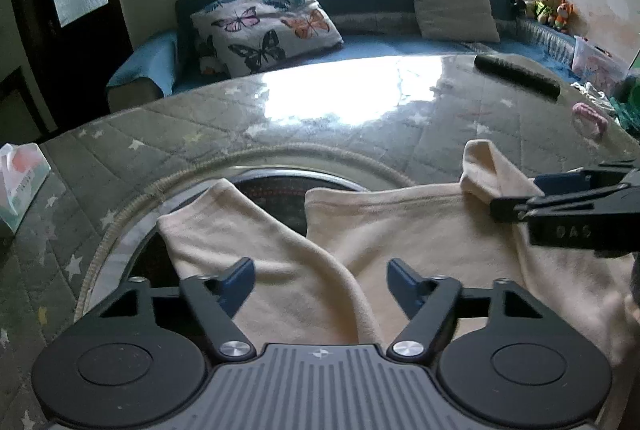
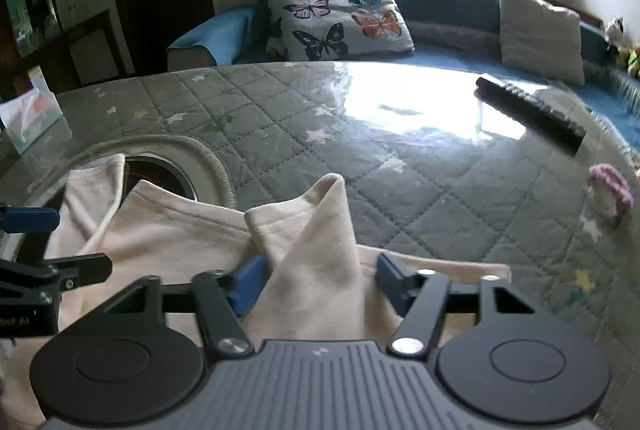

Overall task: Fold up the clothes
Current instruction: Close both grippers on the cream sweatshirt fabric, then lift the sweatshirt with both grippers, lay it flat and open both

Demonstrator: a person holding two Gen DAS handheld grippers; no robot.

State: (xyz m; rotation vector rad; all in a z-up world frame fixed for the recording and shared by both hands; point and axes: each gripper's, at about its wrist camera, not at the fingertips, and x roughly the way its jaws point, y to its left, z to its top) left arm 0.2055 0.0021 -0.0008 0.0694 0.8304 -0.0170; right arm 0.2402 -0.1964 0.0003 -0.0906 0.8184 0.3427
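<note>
A cream garment [image 1: 420,230] lies rumpled on the glass-topped table [image 1: 320,98], partly over a round dark inset [image 1: 280,190]. One sleeve [image 1: 224,226] runs toward my left gripper [image 1: 322,280], which is open above the cloth with its pads clear of it. In the right wrist view a raised fold of the same garment [image 2: 316,230] stands between the blue pads of my right gripper [image 2: 320,280]. The left pad [image 2: 250,282] is against the fold and the right pad stands slightly apart. Each gripper shows at the edge of the other's view.
A tissue pack [image 1: 22,182] sits at the table's left edge. A black remote [image 1: 520,74] and a pink knitted item [image 1: 590,116] lie at the far right. Behind the table is a blue sofa [image 1: 380,42] with a butterfly pillow [image 1: 264,22].
</note>
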